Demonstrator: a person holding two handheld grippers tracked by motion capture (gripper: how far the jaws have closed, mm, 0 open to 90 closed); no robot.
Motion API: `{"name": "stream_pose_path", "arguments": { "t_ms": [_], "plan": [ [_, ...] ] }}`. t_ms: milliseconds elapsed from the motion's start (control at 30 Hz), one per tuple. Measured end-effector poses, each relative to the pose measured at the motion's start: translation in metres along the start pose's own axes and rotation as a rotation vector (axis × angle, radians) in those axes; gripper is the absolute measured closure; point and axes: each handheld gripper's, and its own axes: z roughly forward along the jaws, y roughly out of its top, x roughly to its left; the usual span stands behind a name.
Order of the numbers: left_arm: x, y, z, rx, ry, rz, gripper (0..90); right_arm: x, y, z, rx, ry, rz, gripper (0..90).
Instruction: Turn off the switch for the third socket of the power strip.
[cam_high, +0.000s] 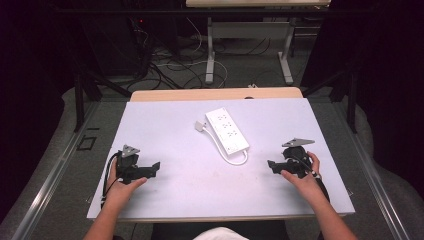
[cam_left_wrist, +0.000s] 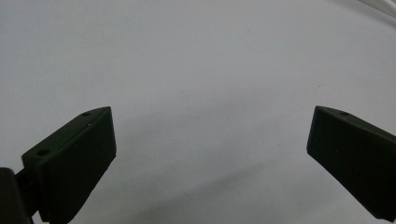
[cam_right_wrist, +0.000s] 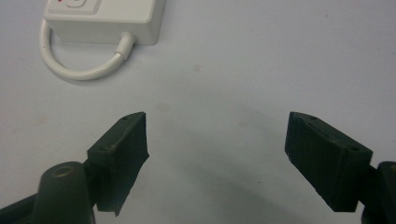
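White-topped table (cam_high: 165, 125), wooden far edge. Lying near centre: white power strip (cam_high: 227, 131), short cord (cam_high: 239, 161) looped alongside.

right gripper (cam_right_wrist: 217, 154) open and empty above the white table (cam_right_wrist: 261, 60), power strip (cam_right_wrist: 105, 16) and its cable (cam_right_wrist: 77, 70) ahead

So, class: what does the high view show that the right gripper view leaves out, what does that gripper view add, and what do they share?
High view alone: both hands, the left gripper and the power strip's sockets and plug. Right gripper view alone: the right gripper seen close, jaws apart with nothing between. Shared: the strip's cable loop and the white table.
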Motion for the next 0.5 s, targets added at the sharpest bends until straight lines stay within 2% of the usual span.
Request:
{"name": "stream_pose_path", "arguments": {
  "t_ms": [233,500],
  "plan": [
    [0.001,0.0,-0.001,0.002,-0.002,-0.005,1.2,0.003,0.005,0.002,0.036,0.022,0.012,20.2],
    [0.0,-0.001,0.0,-0.004,0.001,-0.01,1.2,0.008,0.016,0.005,0.088,0.039,-0.022,20.4]
  ]
}}
